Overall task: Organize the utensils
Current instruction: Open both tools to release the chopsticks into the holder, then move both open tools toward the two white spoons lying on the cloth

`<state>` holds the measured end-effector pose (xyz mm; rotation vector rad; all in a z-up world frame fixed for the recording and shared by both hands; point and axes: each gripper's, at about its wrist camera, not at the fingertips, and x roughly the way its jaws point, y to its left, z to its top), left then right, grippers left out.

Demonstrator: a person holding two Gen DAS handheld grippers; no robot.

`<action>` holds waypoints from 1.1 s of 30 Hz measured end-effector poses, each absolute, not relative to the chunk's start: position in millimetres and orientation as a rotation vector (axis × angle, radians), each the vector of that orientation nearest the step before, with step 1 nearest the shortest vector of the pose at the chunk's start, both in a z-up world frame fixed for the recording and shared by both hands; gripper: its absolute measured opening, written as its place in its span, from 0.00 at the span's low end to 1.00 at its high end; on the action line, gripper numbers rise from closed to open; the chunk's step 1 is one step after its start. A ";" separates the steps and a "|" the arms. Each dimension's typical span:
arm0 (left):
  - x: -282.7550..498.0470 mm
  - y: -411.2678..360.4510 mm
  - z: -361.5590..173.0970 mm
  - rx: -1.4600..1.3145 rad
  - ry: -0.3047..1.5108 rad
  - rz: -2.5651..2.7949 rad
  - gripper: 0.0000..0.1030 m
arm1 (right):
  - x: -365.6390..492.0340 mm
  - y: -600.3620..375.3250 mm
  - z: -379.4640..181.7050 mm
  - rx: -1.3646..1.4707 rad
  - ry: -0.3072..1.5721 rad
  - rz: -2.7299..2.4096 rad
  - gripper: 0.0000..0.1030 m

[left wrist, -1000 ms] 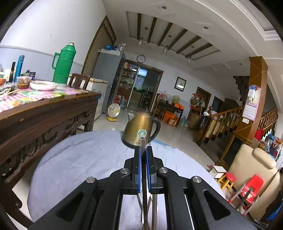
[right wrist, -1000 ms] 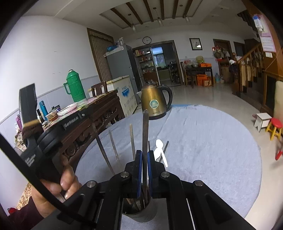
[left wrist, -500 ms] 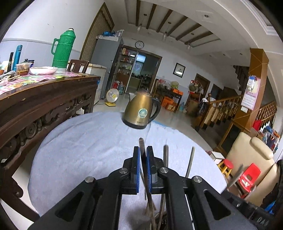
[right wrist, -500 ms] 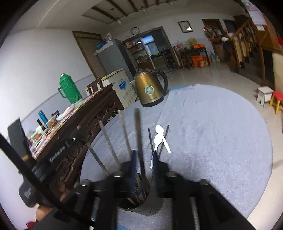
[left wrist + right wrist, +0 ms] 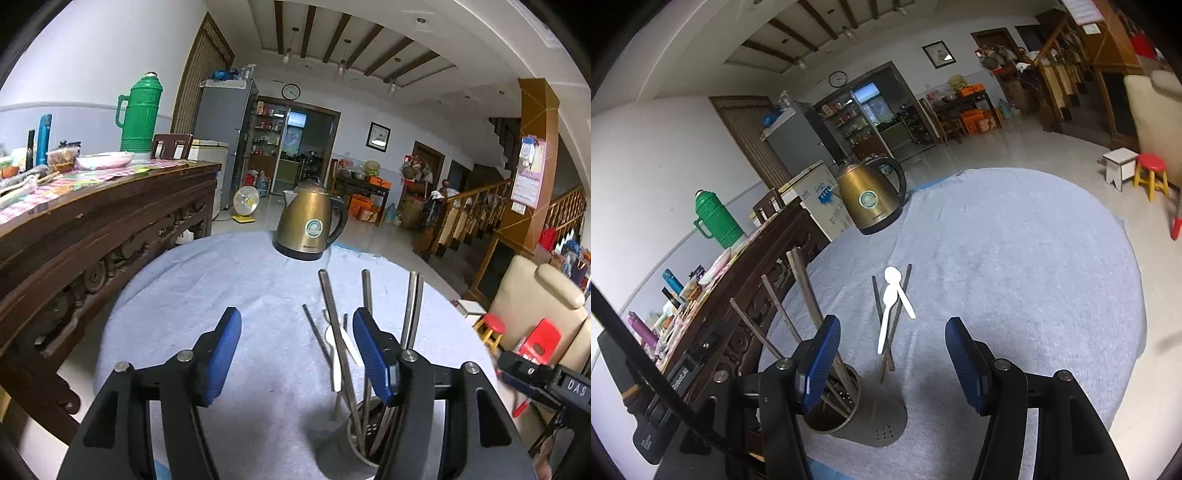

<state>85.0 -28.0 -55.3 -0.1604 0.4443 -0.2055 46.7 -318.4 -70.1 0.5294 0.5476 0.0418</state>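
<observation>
Metal chopsticks [image 5: 803, 291] that both grippers pinched a second ago now stand loose in the holder [image 5: 849, 413] on the desk [image 5: 1015, 258]; left gripper [image 5: 295, 354] and right gripper [image 5: 892, 360] jaws are opening, empty.

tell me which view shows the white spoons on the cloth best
The right wrist view: both white spoons lie in the open on the cloth, crossed over loose chopsticks. In the left wrist view the white spoons are partly hidden behind upright chopsticks and the gripper finger.
</observation>
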 end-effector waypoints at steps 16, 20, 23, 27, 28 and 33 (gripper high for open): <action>54.6 -32.9 -46.5 0.042 0.417 -0.119 0.84 | 34.7 -312.2 -72.5 0.529 0.572 0.063 0.61; 58.8 -22.7 -50.4 0.034 0.439 -0.097 0.84 | 36.3 -312.2 -72.2 0.531 0.574 0.062 0.61; 66.9 -13.8 -55.5 0.013 0.468 -0.079 0.84 | 38.8 -312.2 -74.3 0.530 0.581 0.057 0.61; 78.1 -3.6 -64.6 -0.004 0.508 -0.053 0.84 | 44.0 -314.8 -81.8 0.535 0.601 0.039 0.61; 81.2 -1.3 -67.2 -0.008 0.519 -0.048 0.84 | 45.8 -316.0 -83.3 0.541 0.606 0.036 0.61; 96.3 11.9 -78.5 -0.045 0.573 -0.022 0.84 | 54.5 -324.0 -93.0 0.577 0.635 0.024 0.61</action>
